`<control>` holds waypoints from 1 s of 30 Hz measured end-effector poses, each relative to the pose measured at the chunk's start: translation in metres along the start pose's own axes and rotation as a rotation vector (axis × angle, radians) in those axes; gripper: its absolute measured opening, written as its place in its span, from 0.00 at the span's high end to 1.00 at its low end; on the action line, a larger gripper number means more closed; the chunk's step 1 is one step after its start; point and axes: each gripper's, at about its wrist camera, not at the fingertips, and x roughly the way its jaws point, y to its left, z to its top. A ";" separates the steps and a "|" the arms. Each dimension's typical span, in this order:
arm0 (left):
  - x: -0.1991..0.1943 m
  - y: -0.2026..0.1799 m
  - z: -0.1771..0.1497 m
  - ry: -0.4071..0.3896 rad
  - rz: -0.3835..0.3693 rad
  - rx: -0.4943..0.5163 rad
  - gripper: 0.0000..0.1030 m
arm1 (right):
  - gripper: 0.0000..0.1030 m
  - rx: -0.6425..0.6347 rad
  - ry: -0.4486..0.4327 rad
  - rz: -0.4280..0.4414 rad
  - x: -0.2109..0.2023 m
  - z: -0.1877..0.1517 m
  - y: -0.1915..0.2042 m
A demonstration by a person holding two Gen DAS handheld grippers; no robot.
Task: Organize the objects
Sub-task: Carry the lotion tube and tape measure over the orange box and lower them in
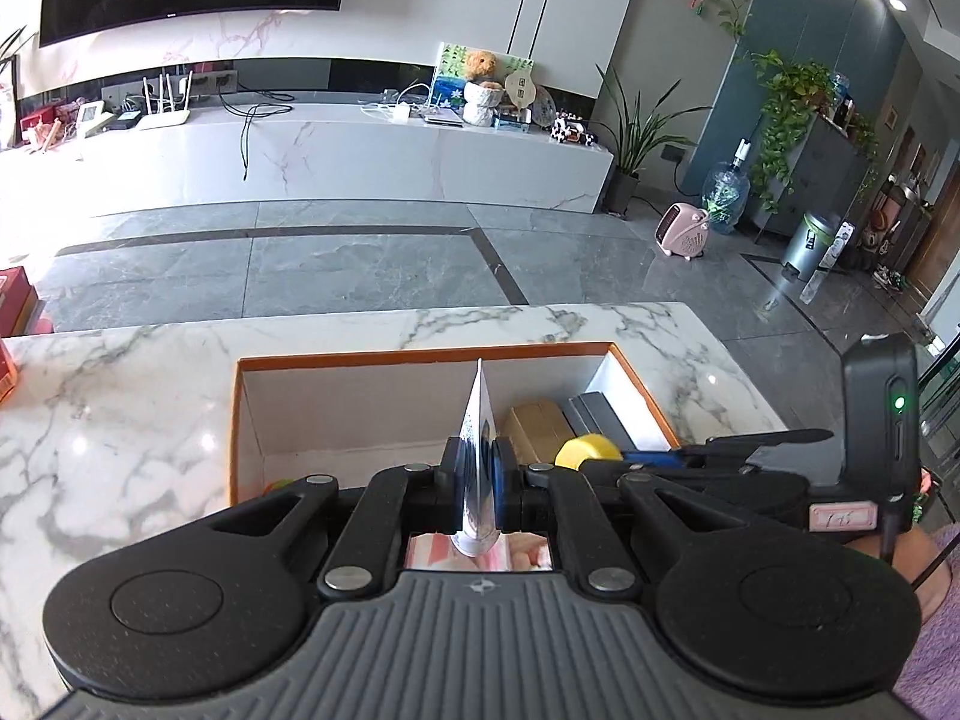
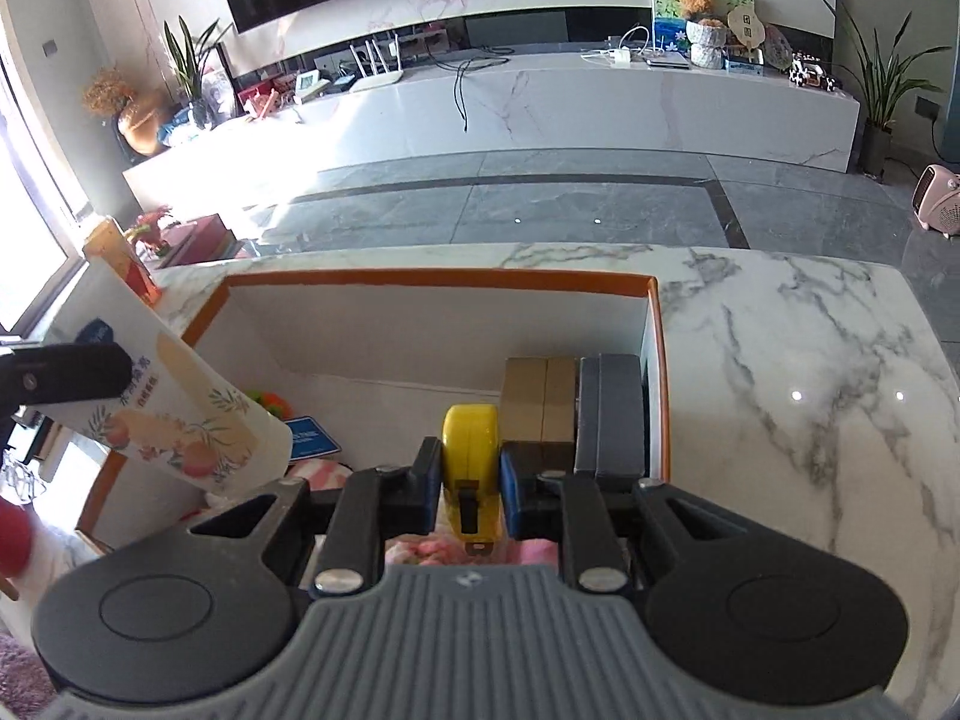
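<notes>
The left gripper (image 1: 477, 483), low at frame centre, has its jaws clamped on a thin white printed packet (image 1: 478, 450). The right gripper (image 2: 471, 480), also low centre, has its jaws clamped on a yellow tape measure (image 2: 470, 456), both pitched downward.

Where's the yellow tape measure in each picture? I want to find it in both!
Left wrist view: the yellow tape measure peeks out right of centre, just beyond the left gripper, which pinches a white packet.
Right wrist view: bottom centre, clamped in the right gripper.
Shared landmark: the brown box just behind it inside the orange-rimmed box.
</notes>
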 end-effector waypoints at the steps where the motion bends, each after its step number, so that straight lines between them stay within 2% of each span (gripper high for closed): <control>1: 0.006 0.001 0.001 0.004 0.002 0.000 0.90 | 0.79 -0.006 0.012 -0.007 0.009 0.001 -0.001; 8: 0.036 0.002 0.006 0.025 0.013 0.008 0.90 | 0.79 -0.015 0.074 -0.005 0.041 -0.003 -0.008; 13: 0.053 -0.005 0.007 0.034 0.017 0.019 0.90 | 0.79 -0.032 0.081 -0.014 0.051 -0.004 -0.007; 21: 0.077 -0.010 0.010 0.062 0.029 0.029 0.90 | 0.79 -0.019 0.045 -0.010 0.043 0.000 -0.011; 25: 0.088 -0.014 0.012 0.054 0.069 0.050 0.90 | 0.80 0.001 0.011 -0.018 0.032 0.002 -0.016; 30: 0.100 -0.009 0.010 0.101 0.064 0.011 0.90 | 0.80 0.010 -0.023 -0.023 0.024 0.001 -0.018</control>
